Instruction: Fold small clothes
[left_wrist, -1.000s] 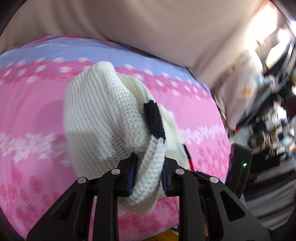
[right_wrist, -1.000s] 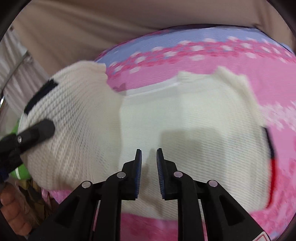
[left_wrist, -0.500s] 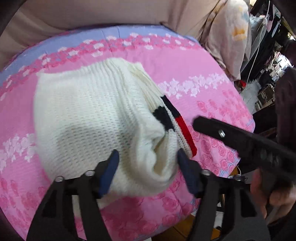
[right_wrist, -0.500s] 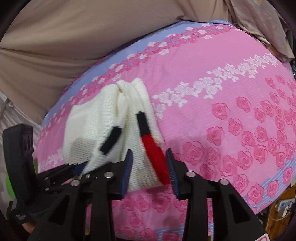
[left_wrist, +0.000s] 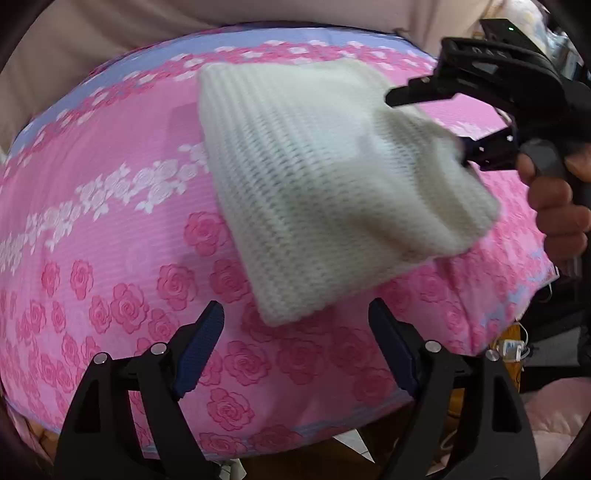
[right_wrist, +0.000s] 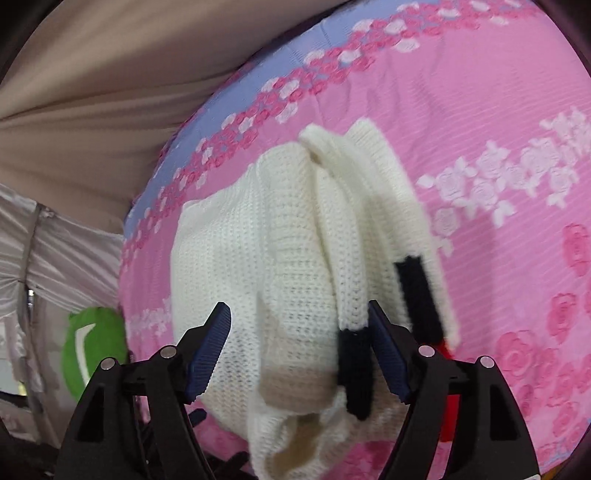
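Observation:
A cream knit sweater (left_wrist: 325, 177) lies folded on the pink rose-print bedspread (left_wrist: 110, 229). My left gripper (left_wrist: 295, 332) hovers just short of its near corner. Its jaws are opening, with only bedspread between the blue pads. In the right wrist view the sweater (right_wrist: 258, 266) shows its bunched sleeves, with a black cuff (right_wrist: 417, 291) and a bit of red. My right gripper (right_wrist: 299, 332) straddles that end. Its jaws are opening too, with knit lying loose between them. The left wrist view shows the right gripper (left_wrist: 424, 127) at the sweater's far right edge, in a person's hand (left_wrist: 554, 199).
A beige curtain (right_wrist: 110, 92) hangs behind the bed. A green object (right_wrist: 92, 343) sits off the bed's left side. The bedspread's near edge (left_wrist: 332, 435) drops away below my left gripper, with clutter and a cable at the right.
Both grippers have opened wide and let go of the knit. The sweater has come down flat onto the bedspread. My left gripper has drawn back and lower, off the garment.

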